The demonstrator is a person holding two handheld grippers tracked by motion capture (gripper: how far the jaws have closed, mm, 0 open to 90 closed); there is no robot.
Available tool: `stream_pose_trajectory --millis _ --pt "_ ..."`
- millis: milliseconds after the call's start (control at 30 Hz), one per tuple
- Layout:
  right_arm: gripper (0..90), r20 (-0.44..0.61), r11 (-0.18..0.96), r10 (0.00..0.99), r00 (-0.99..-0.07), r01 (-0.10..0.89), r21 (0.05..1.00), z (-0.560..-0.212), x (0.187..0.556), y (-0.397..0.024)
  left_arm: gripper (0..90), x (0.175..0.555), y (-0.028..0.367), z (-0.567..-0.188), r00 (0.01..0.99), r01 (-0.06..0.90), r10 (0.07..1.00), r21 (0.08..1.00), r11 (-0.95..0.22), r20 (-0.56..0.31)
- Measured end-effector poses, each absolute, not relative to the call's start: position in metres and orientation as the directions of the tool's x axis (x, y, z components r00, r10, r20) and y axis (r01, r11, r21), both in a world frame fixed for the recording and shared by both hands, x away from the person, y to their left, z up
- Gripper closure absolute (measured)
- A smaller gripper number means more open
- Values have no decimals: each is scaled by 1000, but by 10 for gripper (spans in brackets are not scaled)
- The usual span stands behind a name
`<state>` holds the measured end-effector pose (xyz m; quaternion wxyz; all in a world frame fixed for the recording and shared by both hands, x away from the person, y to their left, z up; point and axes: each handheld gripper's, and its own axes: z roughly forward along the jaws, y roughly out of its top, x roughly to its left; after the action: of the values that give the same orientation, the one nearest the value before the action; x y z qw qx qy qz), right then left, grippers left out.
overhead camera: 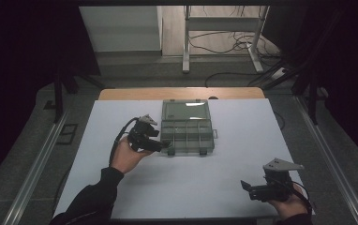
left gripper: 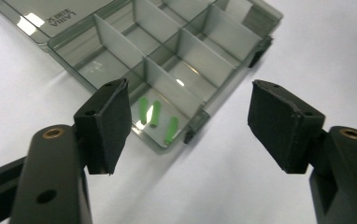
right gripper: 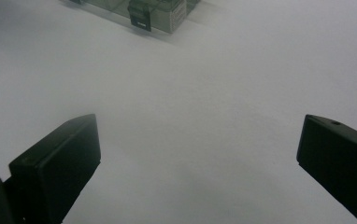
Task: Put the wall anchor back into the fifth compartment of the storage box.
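both your tools gape wide, holding nothing.
your left tool sits at the near left corner of the clear divided box at frame centre, where three green pieces lie; your right tool hovers lower right over the white bench.

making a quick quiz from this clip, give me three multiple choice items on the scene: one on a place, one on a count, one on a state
1. Where is the left gripper?
A. at the near left corner of the compartment box
B. at the table's far edge
C. inside the lid

2. How many green pieces lie in the box's corner compartment?
A. one
B. three
C. six

3. How is the right gripper?
A. shut on a green piece
B. shut, empty
C. open, empty

Answers: 1 A, the high view shows its jaws beside that corner. 2 B, the left gripper view shows three. 3 C, its jaws stand wide apart over the bare white table.
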<state>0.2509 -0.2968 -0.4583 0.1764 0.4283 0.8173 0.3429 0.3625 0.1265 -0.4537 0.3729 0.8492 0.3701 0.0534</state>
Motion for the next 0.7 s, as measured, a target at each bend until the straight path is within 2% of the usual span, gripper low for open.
stream_pose_trajectory --millis 433,700 --pt "1 7 394 821 -571 574 718 -458 250 -297 168 335 141 -449 727 579 652 703 -413 -215" --pt "1 8 392 820 -572 573 719 -457 250 -297 69 315 161 -449 703 569 682 734 -370 -201"
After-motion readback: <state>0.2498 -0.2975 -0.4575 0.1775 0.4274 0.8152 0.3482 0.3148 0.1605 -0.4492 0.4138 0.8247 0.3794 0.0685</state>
